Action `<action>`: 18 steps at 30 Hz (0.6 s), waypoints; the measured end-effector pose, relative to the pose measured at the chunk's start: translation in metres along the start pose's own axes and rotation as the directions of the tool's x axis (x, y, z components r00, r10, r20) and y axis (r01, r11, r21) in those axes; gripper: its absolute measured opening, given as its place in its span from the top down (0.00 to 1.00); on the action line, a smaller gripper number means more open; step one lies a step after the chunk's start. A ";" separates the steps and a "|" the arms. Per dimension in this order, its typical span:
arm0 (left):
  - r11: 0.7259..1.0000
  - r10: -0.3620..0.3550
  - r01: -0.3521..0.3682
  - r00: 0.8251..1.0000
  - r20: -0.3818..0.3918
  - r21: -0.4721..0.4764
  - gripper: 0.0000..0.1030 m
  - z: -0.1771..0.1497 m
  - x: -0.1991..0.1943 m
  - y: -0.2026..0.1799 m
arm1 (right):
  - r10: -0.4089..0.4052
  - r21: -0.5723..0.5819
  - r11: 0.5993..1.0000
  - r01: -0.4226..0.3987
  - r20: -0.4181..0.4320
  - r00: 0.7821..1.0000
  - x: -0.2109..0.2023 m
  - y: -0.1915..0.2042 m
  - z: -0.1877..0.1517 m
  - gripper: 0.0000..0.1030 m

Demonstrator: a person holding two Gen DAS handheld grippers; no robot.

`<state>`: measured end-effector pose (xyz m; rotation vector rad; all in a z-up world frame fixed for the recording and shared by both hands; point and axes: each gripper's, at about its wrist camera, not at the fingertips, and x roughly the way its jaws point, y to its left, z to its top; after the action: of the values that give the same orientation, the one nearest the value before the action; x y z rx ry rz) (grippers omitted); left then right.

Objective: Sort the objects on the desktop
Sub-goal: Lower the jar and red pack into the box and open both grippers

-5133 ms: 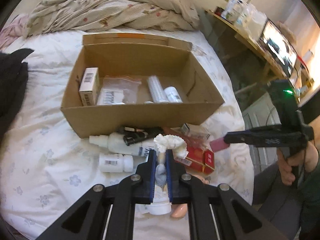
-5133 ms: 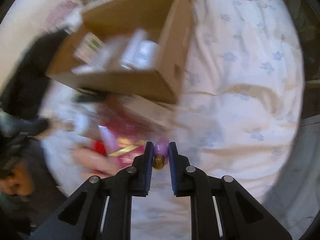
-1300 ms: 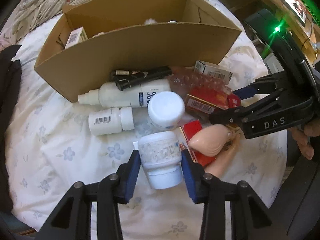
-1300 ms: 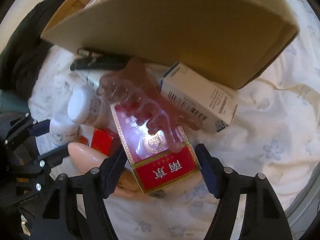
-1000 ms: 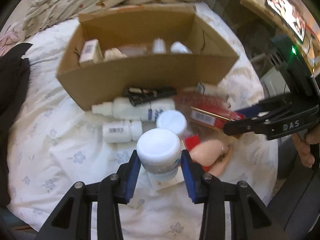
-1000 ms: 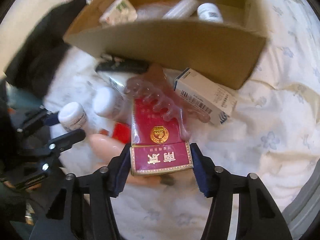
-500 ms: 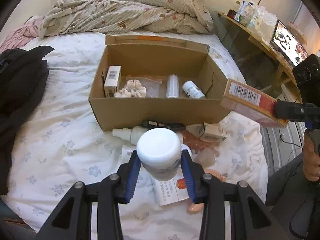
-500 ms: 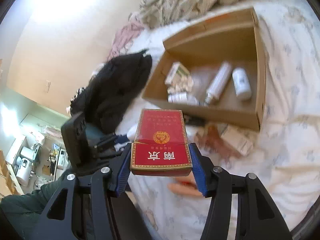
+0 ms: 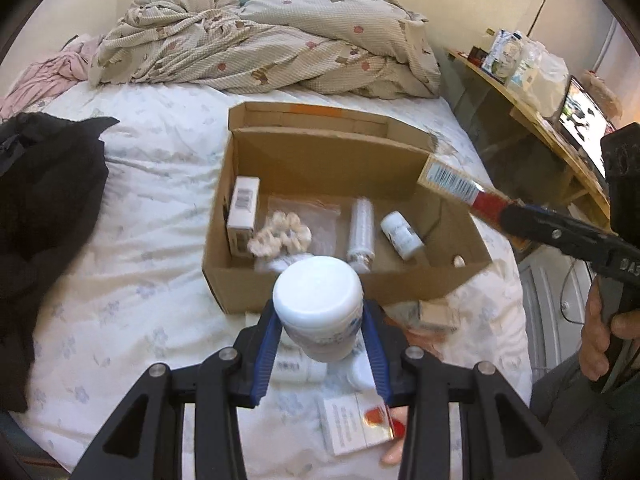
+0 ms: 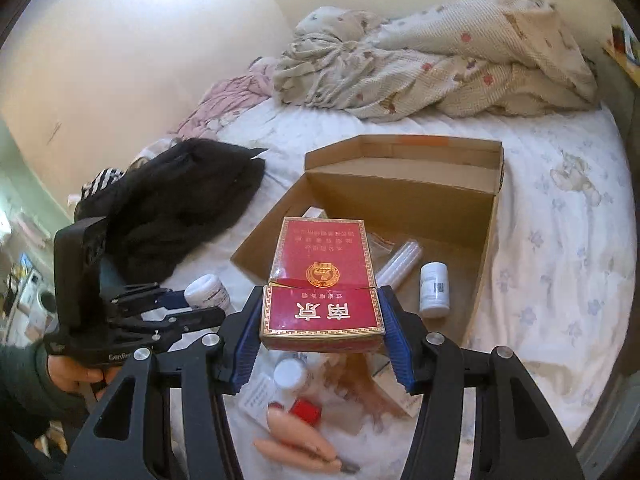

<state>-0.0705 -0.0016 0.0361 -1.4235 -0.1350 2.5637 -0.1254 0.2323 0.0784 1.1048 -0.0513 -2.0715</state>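
Note:
My left gripper (image 9: 320, 338) is shut on a white lidded jar (image 9: 318, 306), held in the air just before the near wall of the open cardboard box (image 9: 320, 290). My right gripper (image 10: 322, 330) is shut on a red cigarette carton (image 10: 322, 280), lifted over the box's (image 10: 486, 256) near left corner; from the left wrist view the carton (image 9: 456, 186) hangs above the box's right wall. Inside the box lie a small white carton (image 9: 242, 216), a white scrunchie (image 9: 280, 236), a clear tube (image 9: 361, 228) and a white pill bottle (image 9: 401, 235).
On the flowered sheet before the box lie a white bottle (image 10: 291, 374), a white card box (image 9: 354, 424), a small red box (image 10: 306, 410), a pink object (image 10: 296, 444) and another small carton (image 9: 438, 314). A black garment (image 9: 44, 208) lies left, a crumpled duvet (image 9: 264, 44) behind, a cluttered desk (image 9: 532, 92) right.
Both grippers closed on their items and rose from the bed: the jar and the red carton came up off the sheet and now hang at the level of the box's opening.

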 end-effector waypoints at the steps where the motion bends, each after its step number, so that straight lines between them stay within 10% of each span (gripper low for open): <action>1: 1.000 0.003 -0.003 1.000 0.001 0.003 0.61 0.004 0.002 0.000 | -0.016 0.008 1.000 0.016 -0.008 1.000 0.005 -0.004 0.004 0.43; 18: 0.994 0.107 -0.108 0.990 -0.092 -0.007 0.60 0.069 0.083 0.002 | -0.189 0.024 0.980 0.196 -0.165 0.968 0.098 -0.045 0.031 0.43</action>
<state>-0.1716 0.0164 0.0038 -1.5907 -0.0611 2.5801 -0.2074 0.1912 0.0136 1.3460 0.0987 -2.1500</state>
